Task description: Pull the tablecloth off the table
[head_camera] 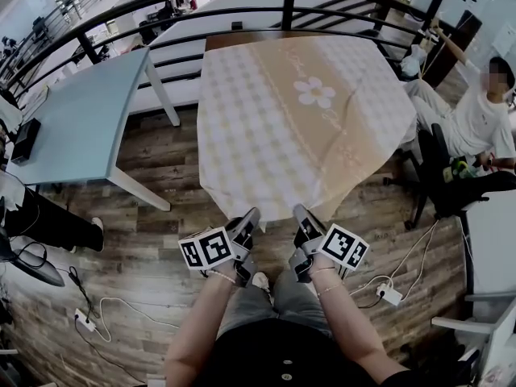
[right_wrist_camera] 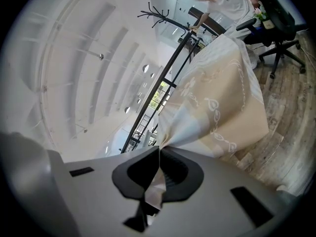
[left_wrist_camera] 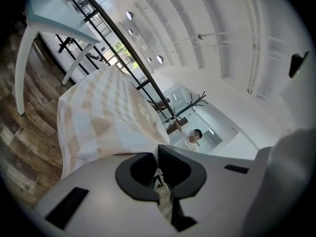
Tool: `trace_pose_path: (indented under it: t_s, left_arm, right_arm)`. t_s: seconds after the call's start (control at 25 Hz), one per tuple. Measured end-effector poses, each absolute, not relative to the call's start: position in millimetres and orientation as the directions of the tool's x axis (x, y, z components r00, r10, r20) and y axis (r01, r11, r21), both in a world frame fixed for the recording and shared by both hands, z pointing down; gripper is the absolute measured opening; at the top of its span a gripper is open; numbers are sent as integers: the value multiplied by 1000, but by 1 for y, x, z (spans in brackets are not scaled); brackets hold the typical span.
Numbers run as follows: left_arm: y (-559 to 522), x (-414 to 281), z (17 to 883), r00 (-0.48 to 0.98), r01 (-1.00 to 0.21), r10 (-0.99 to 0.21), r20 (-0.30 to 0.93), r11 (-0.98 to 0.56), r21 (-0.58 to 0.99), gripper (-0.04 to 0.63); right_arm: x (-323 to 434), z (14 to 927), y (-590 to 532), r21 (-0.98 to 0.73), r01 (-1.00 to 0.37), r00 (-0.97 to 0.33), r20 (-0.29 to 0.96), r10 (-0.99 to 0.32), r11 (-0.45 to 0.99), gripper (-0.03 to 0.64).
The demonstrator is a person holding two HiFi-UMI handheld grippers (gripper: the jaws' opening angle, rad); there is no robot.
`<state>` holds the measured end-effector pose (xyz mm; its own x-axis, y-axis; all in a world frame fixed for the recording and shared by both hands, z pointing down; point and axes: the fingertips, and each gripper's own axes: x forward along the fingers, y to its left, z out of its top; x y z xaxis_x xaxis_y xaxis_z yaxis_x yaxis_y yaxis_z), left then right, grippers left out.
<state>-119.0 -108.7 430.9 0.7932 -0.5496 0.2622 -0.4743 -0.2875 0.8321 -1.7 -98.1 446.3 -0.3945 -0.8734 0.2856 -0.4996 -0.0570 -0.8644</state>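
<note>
**A:** Where is the cloth seen?

**B:** The beige-and-white checked fabric tablecloth [head_camera: 298, 111], marked with a white flower, is spread over the brown wooden worktop [head_camera: 242, 40]. Only a bare strip of that worktop is seen, at the far edge. The cloth's near side hangs towards the wooden plank floor [head_camera: 153, 240], and its hem is gathered at the two tools just in front of it.

**A:** How are those set?

**B:** The left hand-held gripper [head_camera: 251, 216] is clamped tight on the left part of the hem. The right hand-held gripper [head_camera: 301, 214] is clamped on the part just beside it.

**A:** What is shown by one view alone?

**B:** The whole cloth top and both tools side by side are shown only in the head view. The pinch of fabric squeezed between each pair of jaws is shown only in the gripper views. The pale blue table [left_wrist_camera: 44, 19] is seen in the left gripper view but not in the right. The black office chair [right_wrist_camera: 279, 19] is seen in the right gripper view but not in the left.
</note>
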Motion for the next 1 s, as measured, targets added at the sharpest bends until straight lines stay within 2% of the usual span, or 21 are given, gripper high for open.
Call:
trace_pose_path:
  t_s: [1.0]
  left_arm:
    - [-18, -115, 418, 722, -515, -638, 268, -237, 824, 17]
  right_arm:
    - [1, 434, -18, -868, -497, -509, 274, -816, 18, 29]
